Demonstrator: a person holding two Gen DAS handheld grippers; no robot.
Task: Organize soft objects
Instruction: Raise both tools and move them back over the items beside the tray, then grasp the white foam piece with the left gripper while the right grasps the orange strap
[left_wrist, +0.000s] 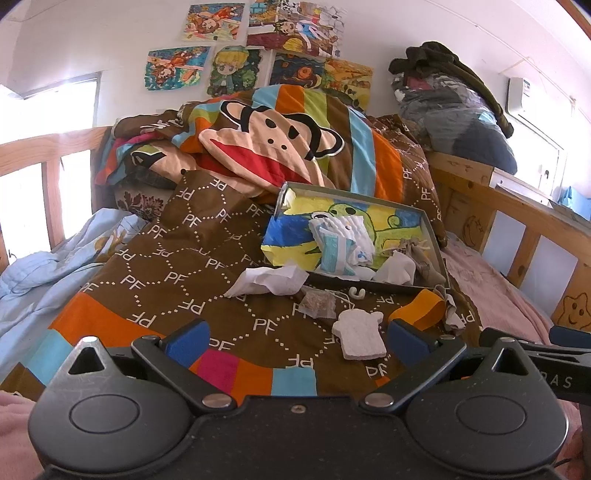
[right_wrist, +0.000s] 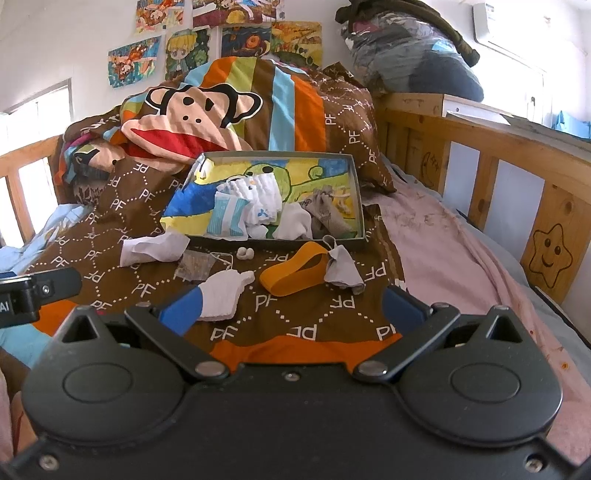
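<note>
Bedding in a brown patterned quilt (right_wrist: 303, 310) carries scattered soft items. Just ahead of the right gripper (right_wrist: 291, 306), jaws spread and empty, lie a white foam piece (right_wrist: 225, 295) by its left finger, an orange band (right_wrist: 295, 273) and a grey cloth (right_wrist: 343, 271). Beyond them sits the shallow box (right_wrist: 360, 206), partly filled. The left gripper (left_wrist: 297, 341) is likewise spread and empty. Best approach, I judge: descend squarely, pinch one item, lift clear of the box's near wall. Open room lies right; the wooden bed rail (right_wrist: 517, 184) bounds it.

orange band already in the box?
No: the orange band lies on the brown quilt in front of the box, outside its rim.
</note>
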